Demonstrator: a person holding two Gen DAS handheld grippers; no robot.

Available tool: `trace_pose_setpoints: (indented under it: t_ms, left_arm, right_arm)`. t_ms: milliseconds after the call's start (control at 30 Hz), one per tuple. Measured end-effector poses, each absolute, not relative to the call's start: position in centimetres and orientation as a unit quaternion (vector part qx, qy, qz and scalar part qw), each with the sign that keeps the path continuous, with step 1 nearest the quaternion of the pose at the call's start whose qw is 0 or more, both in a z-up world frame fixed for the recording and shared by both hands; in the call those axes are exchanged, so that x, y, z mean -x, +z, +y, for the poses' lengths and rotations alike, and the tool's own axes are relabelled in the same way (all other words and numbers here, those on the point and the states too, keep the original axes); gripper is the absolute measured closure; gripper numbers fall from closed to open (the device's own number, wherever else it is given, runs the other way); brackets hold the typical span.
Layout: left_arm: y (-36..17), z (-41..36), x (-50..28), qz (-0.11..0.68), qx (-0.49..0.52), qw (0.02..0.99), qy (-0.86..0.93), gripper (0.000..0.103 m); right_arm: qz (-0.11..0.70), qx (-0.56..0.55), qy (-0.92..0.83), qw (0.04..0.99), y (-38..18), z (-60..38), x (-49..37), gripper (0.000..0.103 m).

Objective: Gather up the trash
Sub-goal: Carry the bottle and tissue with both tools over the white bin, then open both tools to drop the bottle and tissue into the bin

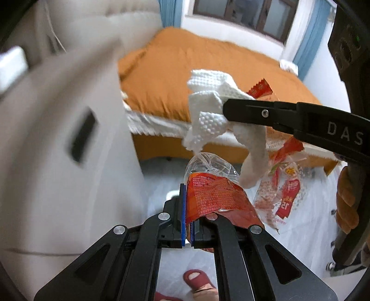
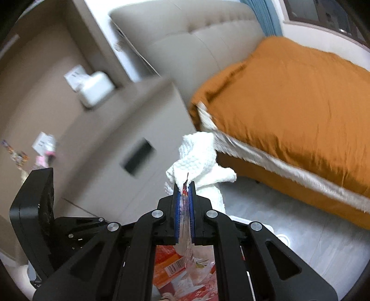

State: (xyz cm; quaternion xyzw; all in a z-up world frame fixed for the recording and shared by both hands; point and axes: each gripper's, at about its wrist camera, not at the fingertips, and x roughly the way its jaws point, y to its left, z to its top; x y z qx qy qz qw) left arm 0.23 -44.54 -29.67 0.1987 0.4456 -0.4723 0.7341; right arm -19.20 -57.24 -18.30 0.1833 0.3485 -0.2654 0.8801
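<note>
Blurred nightstand (image 1: 57, 150) behind left gripper's (image 1: 188, 222) clamped wrapper (image 1: 212, 196).

Bedroom: bed (image 2: 289, 101) with orange cover, padded beige headboard (image 2: 196, 44); beige bedside cabinet (image 2: 129, 129) with dark recessed handle; window (image 1: 242, 14) with blue curtains (image 1: 309, 44); pale grey floor (image 2: 312, 231).

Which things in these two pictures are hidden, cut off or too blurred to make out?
- Left wrist view: print on the red wrapper in the left gripper is too small to read.
- Left wrist view: the grey cabinet is motion-blurred.
- Right wrist view: small items at the left edge are blurred.
- Right wrist view: the right gripper hides most of its clear wrapper.
- No trash bin is identifiable in either view.
</note>
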Motion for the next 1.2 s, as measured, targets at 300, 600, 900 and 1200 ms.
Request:
trace_pose_setpoints:
  t_ms: [300, 600, 900, 1200]
  left_arm:
    - [-47.1, -49.6, 0.2, 0.480, -0.238, 0.697, -0.477, 0.101]
    - [-56.8, -49.9, 0.5, 0.494, -0.256, 0.674, -0.486, 0.091]
    - [-59.2, -48.8, 0.1, 0.522, -0.231, 0.663, -0.484, 0.005]
    - [-54.5, -48.9, -0.2, 0.512, -0.236, 0.672, -0.481, 0.005]
  right_arm:
    - [0.386, -0.196, -0.288, 0.854, -34.0, -63.1, 21.1, 0.095]
    - [0.433, -0.196, -0.312, 0.823, -45.8, -65.7, 23.1, 0.078]
    - [0.444, -0.187, -0.332, 0.811, -47.6, -66.2, 25.6, 0.004]
    - [0.436, -0.182, -0.352, 0.808, -43.2, -64.9, 25.7, 0.004]
